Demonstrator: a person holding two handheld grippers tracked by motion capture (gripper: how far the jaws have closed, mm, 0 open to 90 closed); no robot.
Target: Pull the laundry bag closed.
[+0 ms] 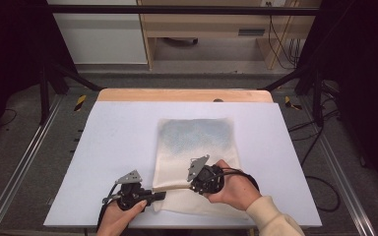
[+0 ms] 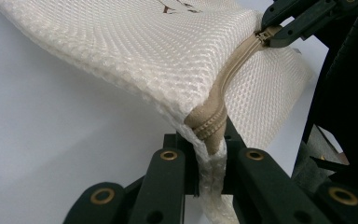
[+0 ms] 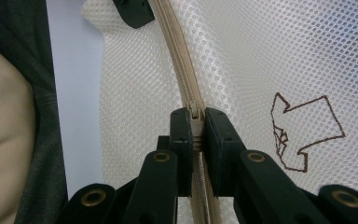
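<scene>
- Cream mesh bag (image 1: 197,147) lies on the pale table (image 1: 118,142), long axis running away from the person, zipper edge nearest them.
- Beige zipper (image 3: 179,60) runs crosswise, between both grippers.
- Left gripper (image 2: 207,154) pinches the bag's corner (zipper end).
- Right gripper (image 3: 196,135) is clamped on the zipper slider (image 3: 195,119).

Legible text: none that I can read. One sign only: a brown outline emblem (image 3: 305,133) on my mesh bag (image 3: 279,56), shape indistinct, no letters or numbers.
</scene>
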